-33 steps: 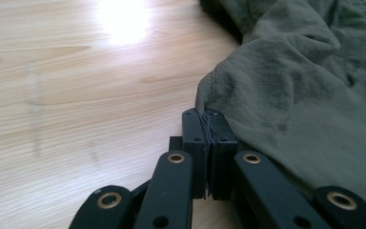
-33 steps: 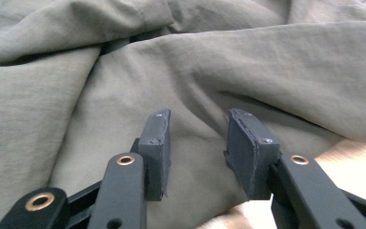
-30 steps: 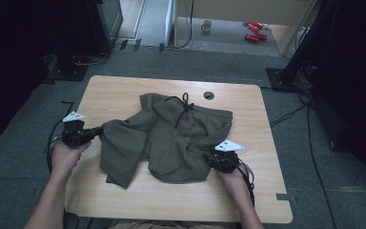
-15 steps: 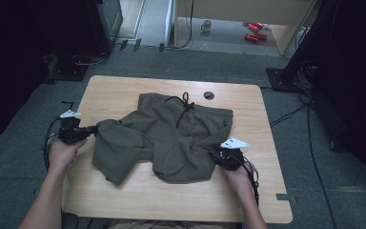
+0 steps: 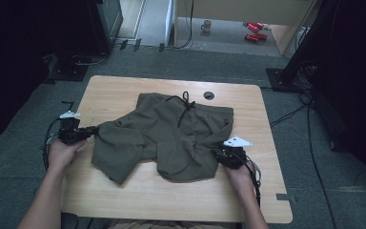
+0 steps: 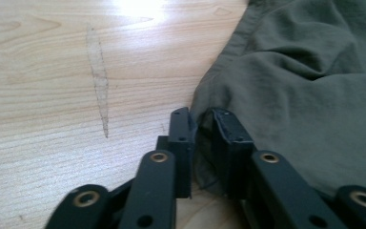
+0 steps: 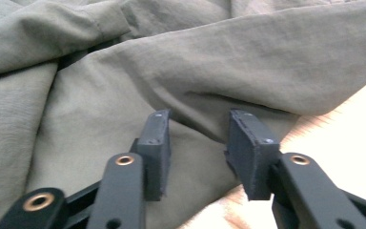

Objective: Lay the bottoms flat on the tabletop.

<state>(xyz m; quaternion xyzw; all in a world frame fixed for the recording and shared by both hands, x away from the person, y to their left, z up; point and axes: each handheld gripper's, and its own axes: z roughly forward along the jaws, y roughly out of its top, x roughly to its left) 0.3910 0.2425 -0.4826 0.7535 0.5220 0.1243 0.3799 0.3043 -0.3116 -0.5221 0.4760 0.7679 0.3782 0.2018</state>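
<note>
**Soft shorts, pinched at one edge**

On the wooden table (image 5: 124,90) lie olive shorts (image 5: 171,138), limp and light; hems give the firmest hold. The left gripper (image 6: 205,143) is clamped on a leg's edge; the right gripper (image 7: 198,143) stands apart over cloth

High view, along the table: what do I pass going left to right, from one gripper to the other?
Left gripper → shorts → right gripper
</note>
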